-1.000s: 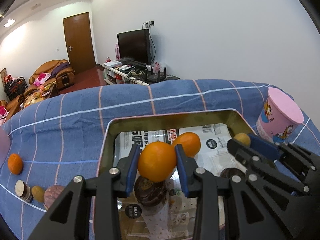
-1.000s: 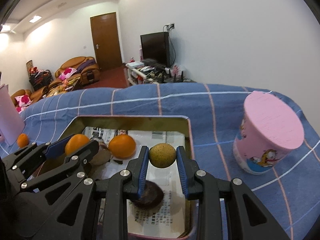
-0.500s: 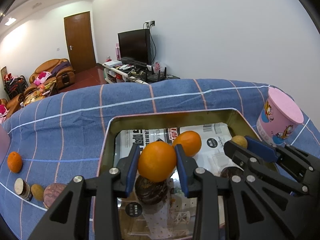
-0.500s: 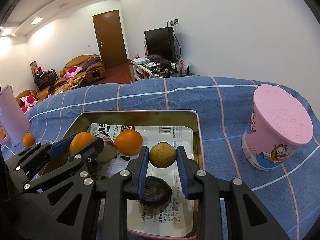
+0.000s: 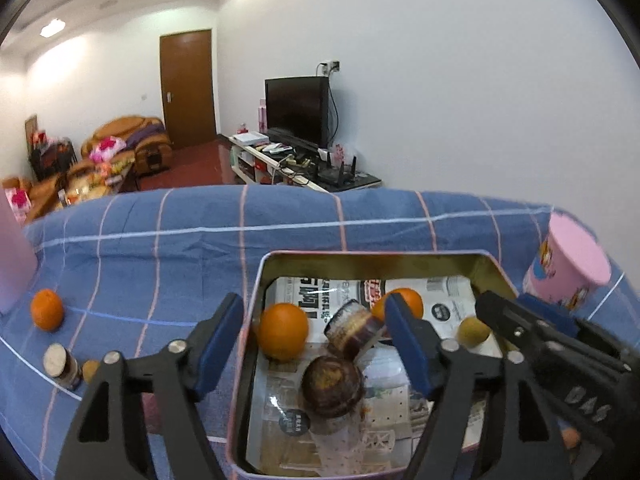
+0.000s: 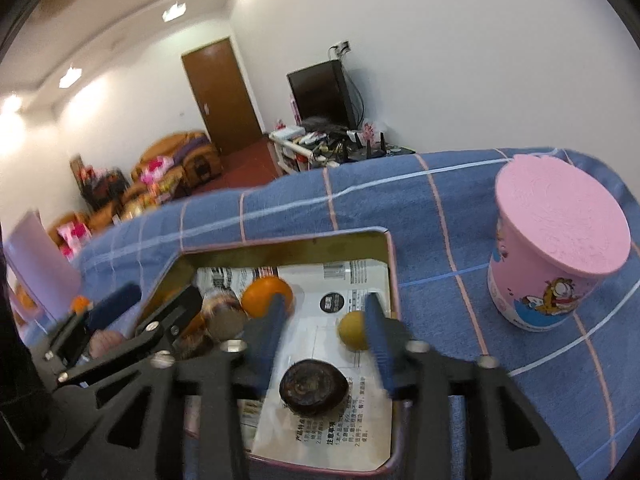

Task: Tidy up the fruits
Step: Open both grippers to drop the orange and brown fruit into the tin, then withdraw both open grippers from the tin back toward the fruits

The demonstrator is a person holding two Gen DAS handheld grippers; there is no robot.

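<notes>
Leftmost, at nine o'clock on the blue checked cloth (image 5: 168, 248), a lone orange (image 5: 47, 308) sits outside the tin tray (image 5: 376, 258). Next, the left claw (image 5: 310, 346) is opening, released, nothing pressed between its pads; an orange (image 5: 283, 331) rests in the tray below. Further right, the right claw (image 6: 322, 334) is opening too; a small yellow fruit (image 6: 351, 330) lies just beside its right pad. At three o'clock stands a pink cup (image 6: 556, 248).

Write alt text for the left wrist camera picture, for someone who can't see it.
The left gripper hangs over a paper-lined metal tin, its jaws opening with nothing held; an orange lies in the tin below. Another orange sits on the blue checked cloth.
</notes>
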